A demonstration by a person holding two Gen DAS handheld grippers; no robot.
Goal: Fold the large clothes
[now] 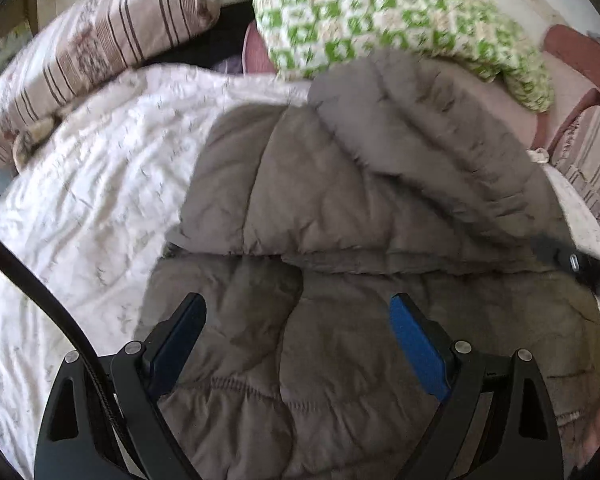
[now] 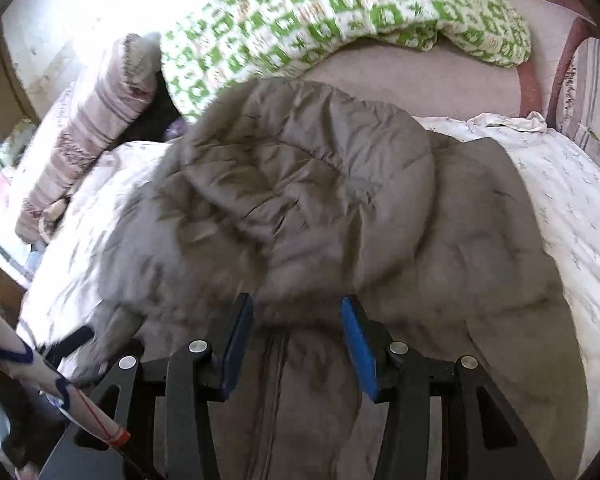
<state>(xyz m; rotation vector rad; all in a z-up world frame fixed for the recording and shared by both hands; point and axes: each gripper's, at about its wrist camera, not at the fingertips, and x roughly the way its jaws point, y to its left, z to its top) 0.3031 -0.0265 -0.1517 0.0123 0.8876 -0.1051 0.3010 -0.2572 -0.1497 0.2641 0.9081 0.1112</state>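
Although the grey-brown quilted puffer jacket (image 1: pixel 340 208) already lies doubled over on the white crinkled bedspread (image 1: pixel 80 200), the fold looks only part done. In the left wrist view an upper layer of the jacket sits across the lower one, its edge running crosswise just ahead of the left gripper (image 1: pixel 298 320), and a padded roll that may be a sleeve or hood lies along the right side. From the right wrist view the same jacket (image 2: pixel 320 200) bulges in a loose mound rather than a flat packet, with a seam or zip line running toward the camera between the fingers.

Both tools are empty. The left gripper has its blue-padded fingers (image 1: pixel 416 340) spread wide above the lower layer, holding nothing. The right gripper (image 2: pixel 298 324) also has its fingers apart, hovering over the near edge of the jacket without pinching cloth.

Judging by the shape, at least one fold is made; smoothing the bulge, tucking the loose roll and a further fold seem left. A green-and-white patterned blanket (image 2: pixel 340 12) and a striped pink-brown pillow (image 1: pixel 100 48) lie beyond the jacket, near its far edge.
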